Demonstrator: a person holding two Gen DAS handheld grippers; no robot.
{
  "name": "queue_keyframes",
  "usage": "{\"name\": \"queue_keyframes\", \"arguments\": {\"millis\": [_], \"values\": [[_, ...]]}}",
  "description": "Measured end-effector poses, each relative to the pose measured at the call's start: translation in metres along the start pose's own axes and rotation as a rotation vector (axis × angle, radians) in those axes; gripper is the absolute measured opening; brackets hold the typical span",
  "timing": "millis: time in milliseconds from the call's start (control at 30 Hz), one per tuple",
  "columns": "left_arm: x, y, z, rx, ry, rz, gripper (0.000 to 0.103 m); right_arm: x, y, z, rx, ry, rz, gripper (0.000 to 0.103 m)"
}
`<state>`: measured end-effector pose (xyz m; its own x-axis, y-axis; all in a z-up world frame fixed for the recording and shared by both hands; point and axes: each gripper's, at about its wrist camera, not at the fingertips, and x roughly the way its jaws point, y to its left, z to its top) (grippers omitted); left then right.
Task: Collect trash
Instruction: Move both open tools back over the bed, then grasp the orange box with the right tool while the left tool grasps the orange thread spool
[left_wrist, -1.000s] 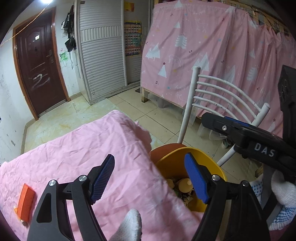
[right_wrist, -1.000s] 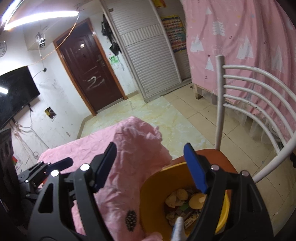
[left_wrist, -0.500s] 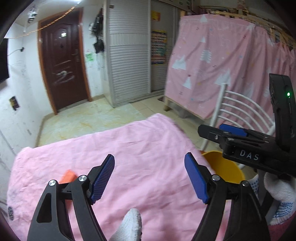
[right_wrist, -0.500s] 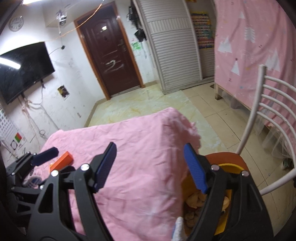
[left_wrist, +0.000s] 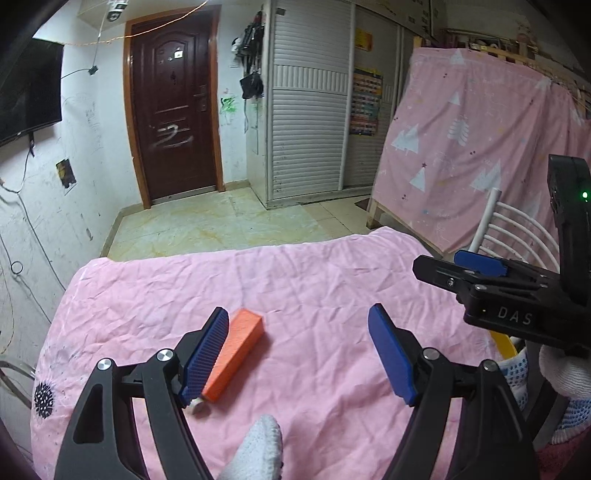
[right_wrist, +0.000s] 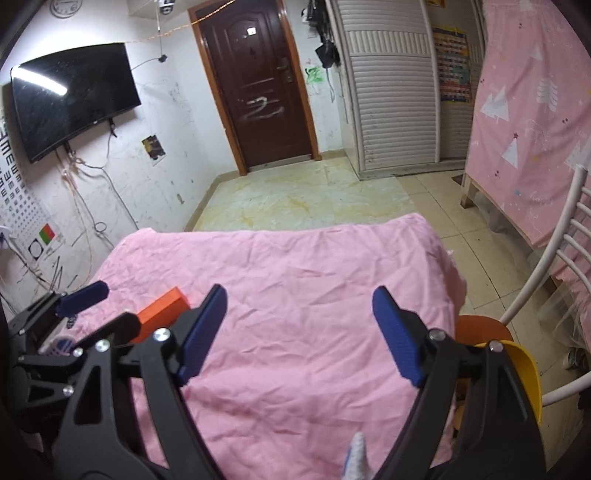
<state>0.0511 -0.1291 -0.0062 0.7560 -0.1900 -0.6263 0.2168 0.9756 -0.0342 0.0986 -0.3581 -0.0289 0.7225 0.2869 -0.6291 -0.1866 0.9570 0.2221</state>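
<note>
Left wrist view: orange box (left_wrist: 236, 354), long, rectangular, lying on the pink cloth (left_wrist: 314, 295) just right of the left gripper's (left_wrist: 299, 354) near-left pad; a small white piece at its near end. Jaws wide, empty. Earlier the box sat at far left.

Right wrist view: right gripper (right_wrist: 301, 332) jaws just widened, empty. Yellow bin (right_wrist: 524, 373), earlier central, now at right edge.

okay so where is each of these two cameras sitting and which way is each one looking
Left wrist: rides the left tool, looking down across the pink cloth toward the door; a white-gloved fingertip and the right tool show.
Right wrist: rides the right tool, facing the same way; the left tool shows at left, the yellow bin at right.
Shared: orange box, cloth, door, white chair.
</note>
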Motion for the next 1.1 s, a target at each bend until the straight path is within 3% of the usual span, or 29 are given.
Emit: {"name": "queue_keyframes", "arguments": {"millis": [433, 733, 867, 1000, 1100], "values": [[-0.004, 0.089, -0.015, -0.143, 0.014, 0.095, 0.069, 0.035, 0.066, -0.002, -0.102, 0.077, 0.049, 0.078], [0.0, 0.13, -0.029, -0.235, 0.035, 0.16, 0.069, 0.062, 0.12, -0.013, -0.192, 0.168, 0.097, 0.077], [0.001, 0.148, -0.034, -0.274, 0.048, 0.179, 0.069, 0.076, 0.133, -0.016, -0.184, 0.213, 0.118, 0.074], [0.001, 0.169, -0.041, -0.323, 0.055, 0.198, 0.069, 0.091, 0.143, -0.018, -0.176, 0.265, 0.131, 0.059], [-0.001, 0.182, -0.046, -0.352, 0.055, 0.207, 0.069, 0.1, 0.148, -0.019, -0.164, 0.292, 0.148, 0.055]]}}
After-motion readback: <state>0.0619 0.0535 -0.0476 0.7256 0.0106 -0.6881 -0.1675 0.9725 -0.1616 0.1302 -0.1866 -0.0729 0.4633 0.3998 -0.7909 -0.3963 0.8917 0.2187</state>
